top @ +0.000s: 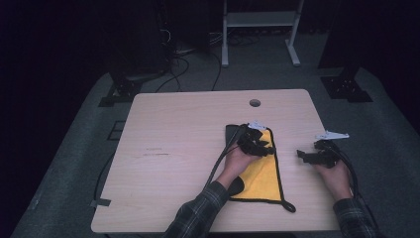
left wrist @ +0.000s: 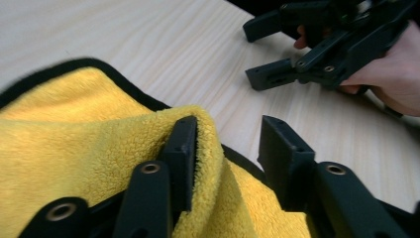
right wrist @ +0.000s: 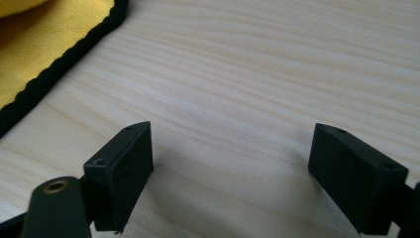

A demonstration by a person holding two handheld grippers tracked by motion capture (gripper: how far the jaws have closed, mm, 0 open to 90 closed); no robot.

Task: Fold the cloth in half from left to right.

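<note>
A yellow cloth (top: 260,173) with a black border lies on the right half of the wooden table (top: 183,129). My left gripper (top: 269,148) rests low over the cloth's far end, near its right edge. In the left gripper view, a raised fold of the yellow cloth (left wrist: 74,129) leans against one jaw while the other jaw stands clear of it, so my left gripper (left wrist: 228,126) is open. My right gripper (top: 300,154) sits on bare wood to the right of the cloth, jaws wide apart and empty (right wrist: 230,144). It points toward the cloth's black edge (right wrist: 54,69).
A round hole (top: 254,103) is cut into the table near its far edge. Black cables trail from both grippers toward the person. A strip of tape (top: 101,202) marks the front left corner. A white frame (top: 260,20) stands on the floor beyond the table.
</note>
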